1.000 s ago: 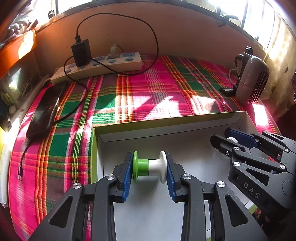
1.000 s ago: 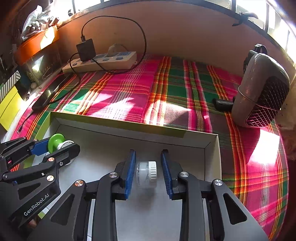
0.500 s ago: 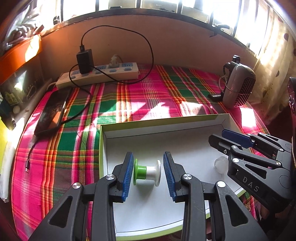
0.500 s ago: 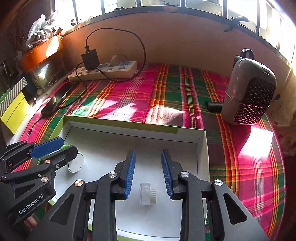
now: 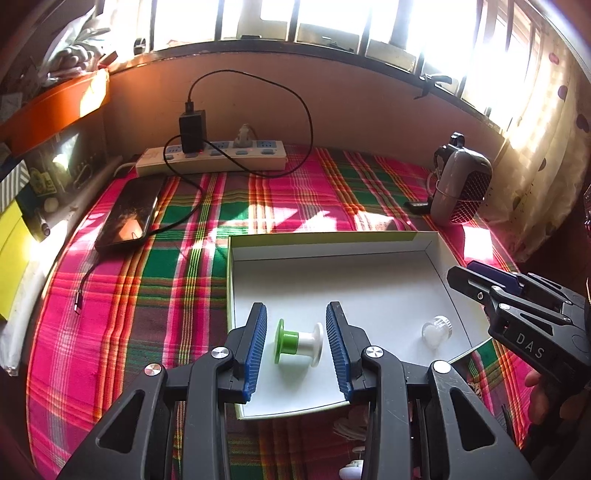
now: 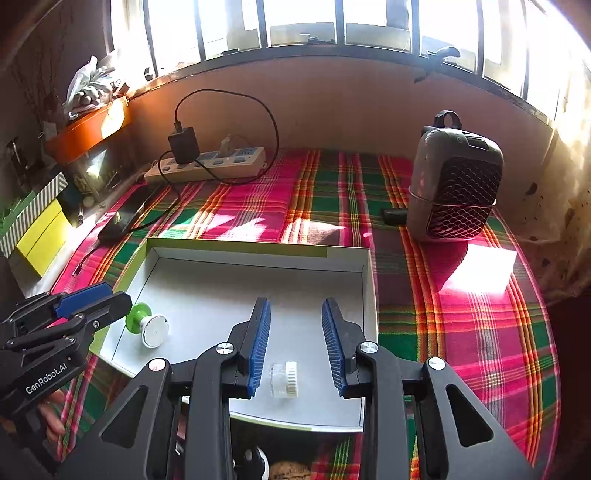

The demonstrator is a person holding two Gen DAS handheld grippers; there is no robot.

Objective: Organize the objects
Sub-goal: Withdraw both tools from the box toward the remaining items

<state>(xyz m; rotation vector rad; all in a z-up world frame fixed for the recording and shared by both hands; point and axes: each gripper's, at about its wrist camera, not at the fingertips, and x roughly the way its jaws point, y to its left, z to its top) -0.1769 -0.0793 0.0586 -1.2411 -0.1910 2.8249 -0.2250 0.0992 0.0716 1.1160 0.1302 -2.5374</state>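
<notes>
Two items sit in white tray (image 5: 332,254): green/white spool (image 5: 299,342) at 7 o'clock, clear cap (image 6: 283,379) at 5. Left gripper (image 5: 296,347) & right gripper (image 6: 295,345) both spread wide, holding nothing, raised above their pieces. Looks like drop-off's done; next, fetch more bits near tray's front edge.

Black skeletal grippers, ribbed blue fingers (image 5: 255,347), silver screws, white "DAS" and "GenRobot.AI" lettering.

Lighting, both wrist feeds as I see them: strong daylight through the barred window (image 5: 332,22), blown out to white glare along the top edge. Sun patches and hard shadows fall across the plaid cloth (image 6: 476,266). Focus sharp centrally; fisheye bending and dark vignetting at the corners.
</notes>
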